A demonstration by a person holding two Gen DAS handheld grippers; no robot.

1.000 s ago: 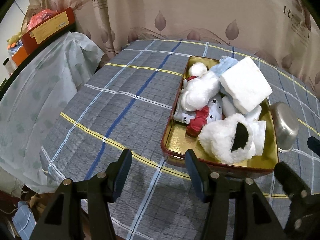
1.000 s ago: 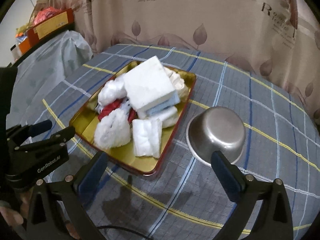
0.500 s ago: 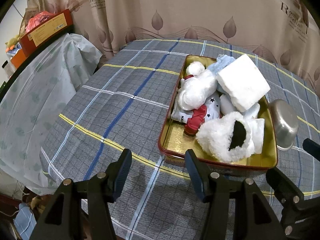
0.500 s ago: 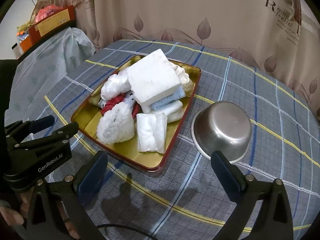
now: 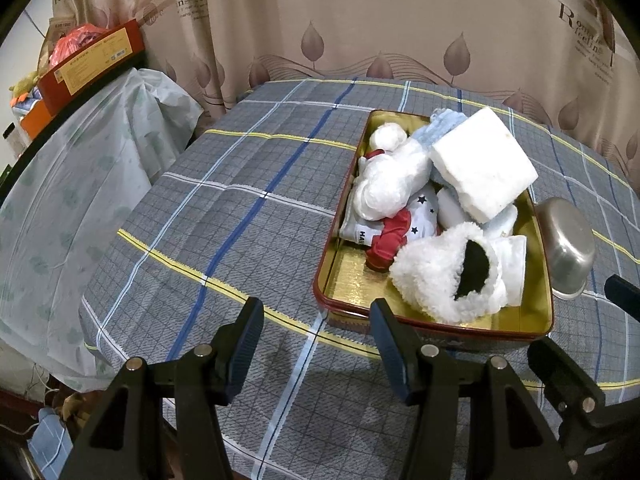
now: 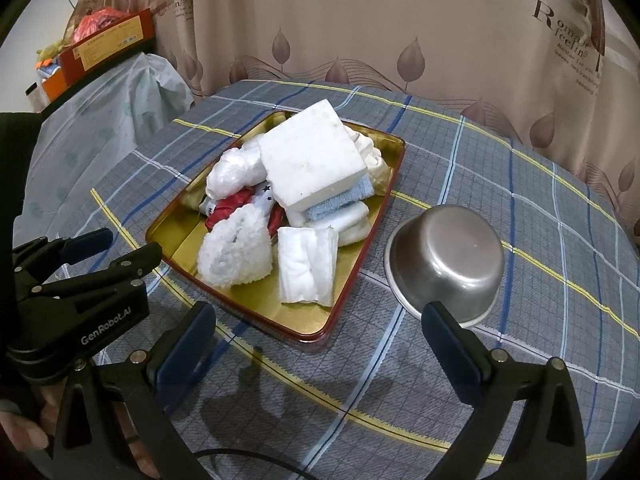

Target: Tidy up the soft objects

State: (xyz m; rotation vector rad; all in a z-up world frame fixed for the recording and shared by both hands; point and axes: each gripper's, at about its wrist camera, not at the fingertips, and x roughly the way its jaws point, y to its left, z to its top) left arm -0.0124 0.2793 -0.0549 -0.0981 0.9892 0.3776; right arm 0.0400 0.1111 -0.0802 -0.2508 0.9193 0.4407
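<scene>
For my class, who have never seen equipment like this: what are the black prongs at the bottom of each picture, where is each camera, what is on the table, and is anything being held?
There is no robot here. A person holds a hand-held gripper in each hand, and each carries a wide-angle camera looking forward along its two fingers. One picture comes from the left gripper, the other from the right gripper. The black prongs are those fingers.

On the checked tablecloth stands a gold tray piled with soft things: a white foam block, a fluffy white slipper, a folded white cloth, a blue towel and a red fabric item. Beside the tray lies an upturned steel bowl.

Both grippers are open and hold nothing.
</scene>
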